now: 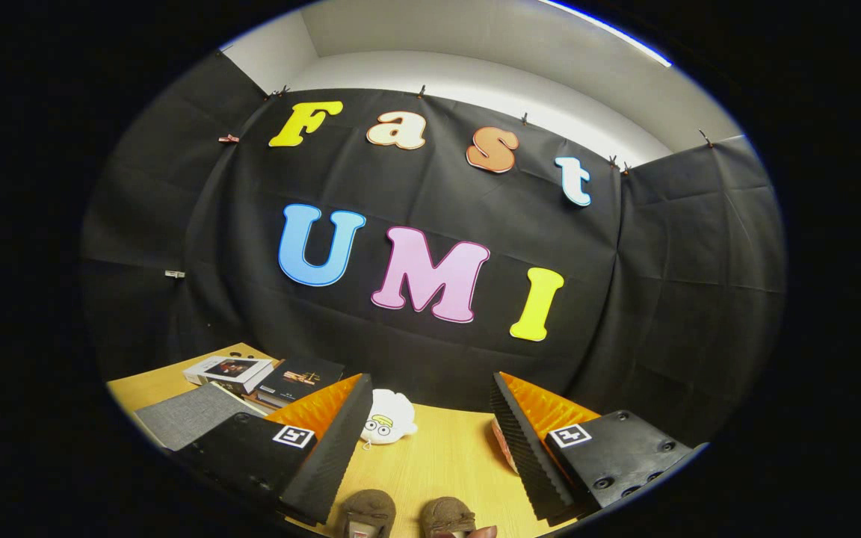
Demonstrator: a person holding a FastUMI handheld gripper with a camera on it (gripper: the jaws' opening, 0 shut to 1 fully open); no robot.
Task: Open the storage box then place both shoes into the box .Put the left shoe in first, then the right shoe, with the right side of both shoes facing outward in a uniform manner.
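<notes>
My gripper [424,430] is open, held above the wooden table [445,456], with nothing between its fingers. Two brown shoes lie side by side on the table just below the gap between the fingers: one shoe [368,514] nearer the left finger, the other shoe [448,517] to its right. Just their upper parts show. A grey fabric-covered storage box [190,415] sits flat on the table beyond the left finger; I cannot tell from here whether its lid is open.
A white plush toy [388,420] with cartoon eyes sits on the table just past the left fingertip. Books [281,379] and a white carton [227,370] lie at the back left near the black cloth wall. A fingertip [484,532] shows beside the right shoe.
</notes>
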